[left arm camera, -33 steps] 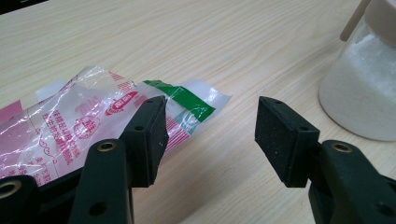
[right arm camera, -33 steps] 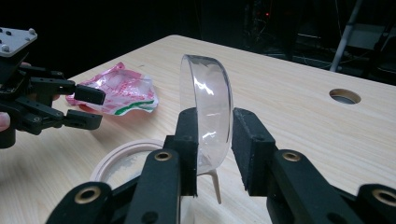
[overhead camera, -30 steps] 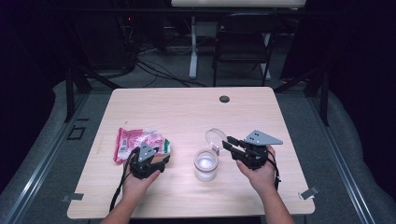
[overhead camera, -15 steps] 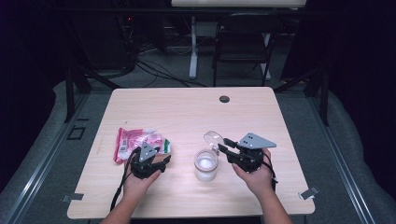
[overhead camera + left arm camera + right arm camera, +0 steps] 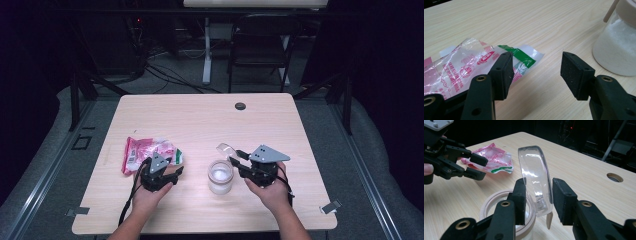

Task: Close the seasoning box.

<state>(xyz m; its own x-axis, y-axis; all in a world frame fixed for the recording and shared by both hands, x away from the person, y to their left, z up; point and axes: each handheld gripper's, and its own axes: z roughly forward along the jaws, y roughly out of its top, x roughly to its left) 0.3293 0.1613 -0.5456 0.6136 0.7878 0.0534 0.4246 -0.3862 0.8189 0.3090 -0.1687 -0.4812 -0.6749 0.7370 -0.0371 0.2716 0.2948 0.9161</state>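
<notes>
Two grippers work at the table point(image 5: 200, 120). The right gripper point(image 5: 537, 198) has just been opening its jaws, with the clear lid point(image 5: 535, 178) upright between them, above the jar point(image 5: 220, 176). The left gripper point(image 5: 536, 71), jaws apart and empty, rests beside the pink bag point(image 5: 461, 67), left of the jar.

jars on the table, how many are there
1. The jar stands near the table's front edge between the two hands, with white powder inside; its clear hinged lid is flipped up between the right tool's jaws.
</notes>
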